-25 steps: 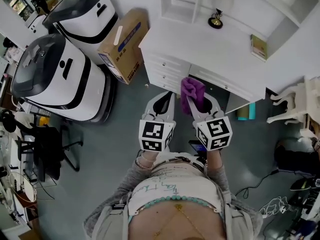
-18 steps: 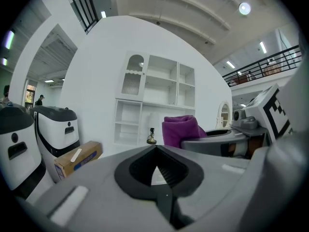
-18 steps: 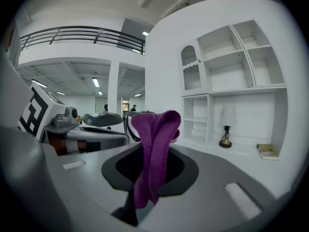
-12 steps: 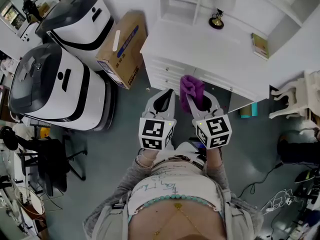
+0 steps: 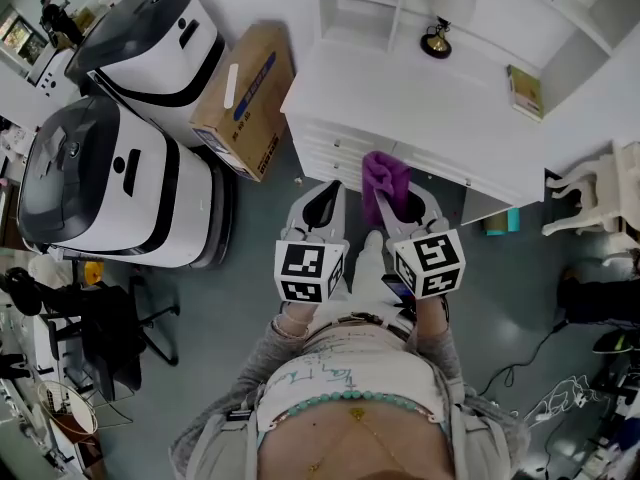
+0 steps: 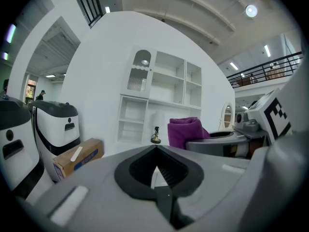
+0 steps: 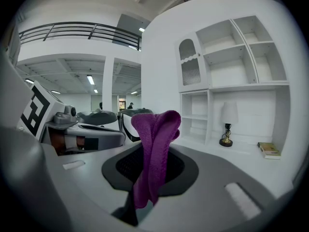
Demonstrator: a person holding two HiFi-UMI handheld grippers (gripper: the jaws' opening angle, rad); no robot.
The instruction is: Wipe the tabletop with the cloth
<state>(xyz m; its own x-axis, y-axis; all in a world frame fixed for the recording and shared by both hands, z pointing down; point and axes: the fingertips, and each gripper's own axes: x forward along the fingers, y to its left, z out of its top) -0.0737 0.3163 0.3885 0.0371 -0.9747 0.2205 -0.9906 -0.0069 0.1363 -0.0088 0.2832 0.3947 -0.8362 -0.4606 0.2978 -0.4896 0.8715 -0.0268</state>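
Head view: the person faces a white desk. The right gripper holds a purple cloth up at the desk's front edge, near the middle. I cannot tell whether the cloth touches the edge. The left gripper is just beside it, short of the front edge. A small lamp stands at the desk's back edge and a book lies near its right end. A cardboard box leans by the left end.

Left gripper view: the jaws are pressed together with nothing between them. The cloth shows to the right.

Right gripper view: the jaws are clamped on the cloth, which bunches above them and hangs in a fold.
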